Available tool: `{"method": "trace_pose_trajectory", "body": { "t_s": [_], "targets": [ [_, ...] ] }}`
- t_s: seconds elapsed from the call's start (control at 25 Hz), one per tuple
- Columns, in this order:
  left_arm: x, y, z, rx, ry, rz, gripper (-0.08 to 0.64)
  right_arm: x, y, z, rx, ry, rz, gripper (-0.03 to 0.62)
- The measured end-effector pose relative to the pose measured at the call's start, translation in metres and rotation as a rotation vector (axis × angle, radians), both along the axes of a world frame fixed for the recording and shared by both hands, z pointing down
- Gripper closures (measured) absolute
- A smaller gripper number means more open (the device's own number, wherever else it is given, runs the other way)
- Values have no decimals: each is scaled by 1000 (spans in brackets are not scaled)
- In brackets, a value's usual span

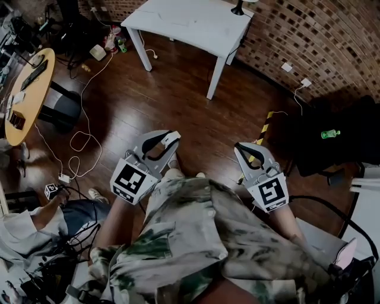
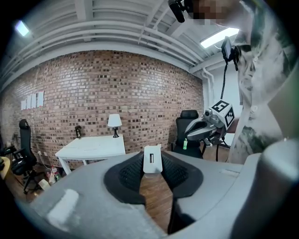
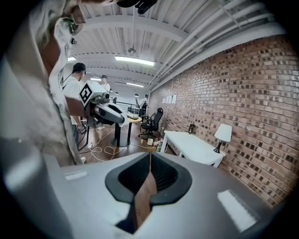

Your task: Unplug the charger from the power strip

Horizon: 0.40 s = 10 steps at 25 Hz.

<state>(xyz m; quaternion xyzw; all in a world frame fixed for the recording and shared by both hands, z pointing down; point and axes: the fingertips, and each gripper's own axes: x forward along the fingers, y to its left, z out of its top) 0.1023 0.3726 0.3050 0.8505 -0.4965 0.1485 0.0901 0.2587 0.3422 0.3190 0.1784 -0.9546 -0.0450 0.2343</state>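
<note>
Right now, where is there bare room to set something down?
The white table is mostly bare on top, with only a lamp at its corner by the brick wall. The wood floor in front of that table is open. On the left, cables and clutter by the round table crowd the floor.

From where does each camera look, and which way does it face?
Head view: on the person's head, facing steeply down at the floor; shirt, left tool and right tool show.
Left gripper view: on the left tool, facing along its jaws, shut on the charger, toward the table; shirt at right.
Right gripper view: on the right tool, jaws shut, facing the brick wall; shirt at left.
Shared: both gripper views show the table and lamp.
</note>
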Motion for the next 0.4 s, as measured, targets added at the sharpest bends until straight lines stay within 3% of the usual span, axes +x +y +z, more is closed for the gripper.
{"method": "trace_pose_trajectory", "body": {
  "t_s": [0.4],
  "targets": [
    [-5, 13, 11, -21, -3, -47, 453, -7, 5, 13, 0, 10, -61, 580]
  ]
}}
